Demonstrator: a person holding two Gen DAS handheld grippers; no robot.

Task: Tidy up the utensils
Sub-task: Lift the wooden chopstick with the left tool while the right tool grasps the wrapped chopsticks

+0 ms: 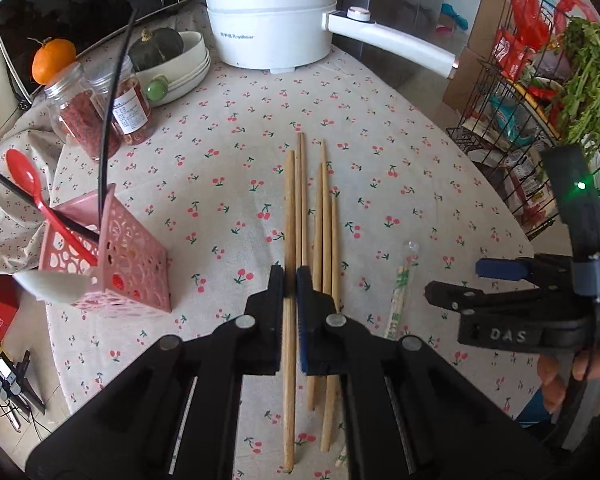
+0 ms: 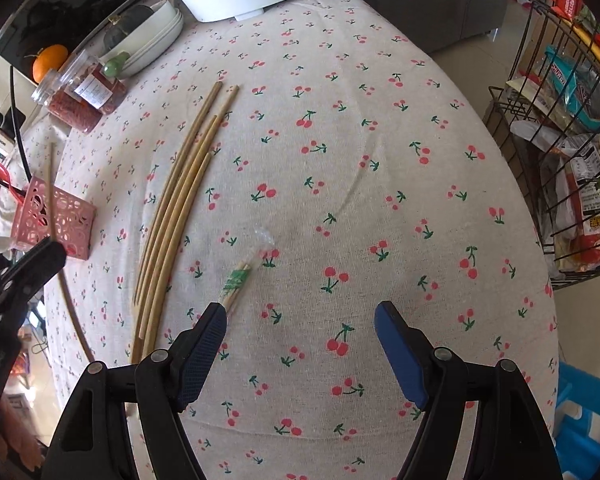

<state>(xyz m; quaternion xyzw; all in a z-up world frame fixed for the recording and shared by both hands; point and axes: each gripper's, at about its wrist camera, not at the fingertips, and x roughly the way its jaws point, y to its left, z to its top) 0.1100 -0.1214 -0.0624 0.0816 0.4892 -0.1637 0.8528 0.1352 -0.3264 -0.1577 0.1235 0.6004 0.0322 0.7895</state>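
My left gripper [image 1: 290,280] is shut on one wooden chopstick [image 1: 289,208], which runs between its jaws. Several more wooden chopsticks [image 1: 320,216] lie side by side on the cherry-print tablecloth just to its right; they also show in the right wrist view [image 2: 172,216]. A pink perforated utensil basket [image 1: 132,268] stands to the left, holding a red spoon [image 1: 28,180], black chopsticks [image 1: 108,128] and a white spoon [image 1: 48,286]. My right gripper [image 2: 300,320] is open and empty above the cloth, with a wrapped pair of disposable chopsticks [image 2: 238,280] by its left finger.
A white electric pot [image 1: 272,20] with a long handle stands at the back. Two jars [image 1: 100,108], stacked white bowls [image 1: 188,68] with a squash, and an orange [image 1: 54,60] sit at the back left. A wire rack [image 1: 540,120] of groceries stands beyond the table's right edge.
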